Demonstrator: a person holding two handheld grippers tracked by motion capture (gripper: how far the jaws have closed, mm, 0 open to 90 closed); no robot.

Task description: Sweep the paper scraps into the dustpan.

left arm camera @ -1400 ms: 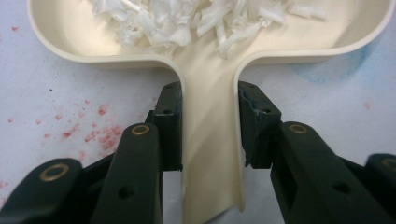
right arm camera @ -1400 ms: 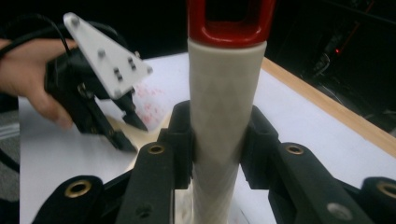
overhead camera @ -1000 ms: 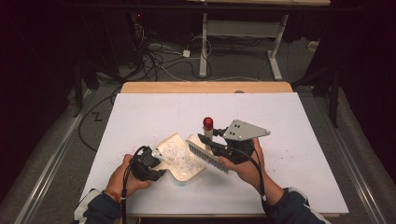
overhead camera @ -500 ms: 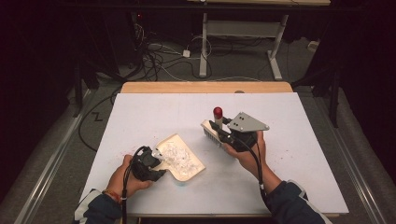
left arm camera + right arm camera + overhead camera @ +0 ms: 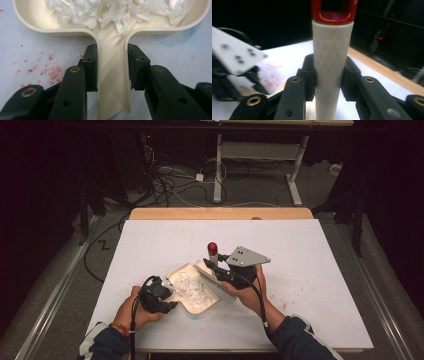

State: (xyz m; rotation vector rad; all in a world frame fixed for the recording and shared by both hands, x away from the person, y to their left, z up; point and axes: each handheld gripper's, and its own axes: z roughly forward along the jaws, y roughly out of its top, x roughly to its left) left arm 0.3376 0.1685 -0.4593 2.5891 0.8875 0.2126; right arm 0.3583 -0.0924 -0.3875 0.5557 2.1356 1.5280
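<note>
Risks first.

- Dustpan (image 5: 183, 269) lies flat on the table (image 5: 310, 270), close to the near edge and a little left of its middle. It is heaped with white shreds (image 5: 112, 12). Some of the pile spills down into the throat of the handle. If I tip the pan toward the handle, I judge the shreds will slide out along that channel.
- The pan's lip faces the brush (image 5: 332, 50). A stroke that comes in too fast or too high would likely flick shreds over the rim instead of packing them in. They are light and loose (a puff would move them).
- The brush handle is smooth and round. It is pinched only across its sides, so a sideways load on the bristles could turn it in the grip.
- Red specks (image 5: 50, 72) mark the table beside the pan. The brush could smear them.

Grips.

- Left gripper (image 5: 169, 292): jaws closed tight on the pan's handle, one pad on each side wall, just behind where it widens.
- Right gripper (image 5: 216, 270): jaws clamped on the white brush handle, below its red cap.

Pose.

- Left hand sits low near the near edge, forearm coming in from the near left corner. The gripper lies about level and points along the table into the pan.
- Right hand is off the table surface at the pan's right side, fingers wrapped under the gripper body, grey plate uppermost. The brush handle stands steeply, red cap up and leaning toward the far edge, with the head down by the pan's lip. I cannot tell whether the bristles touch.
</note>
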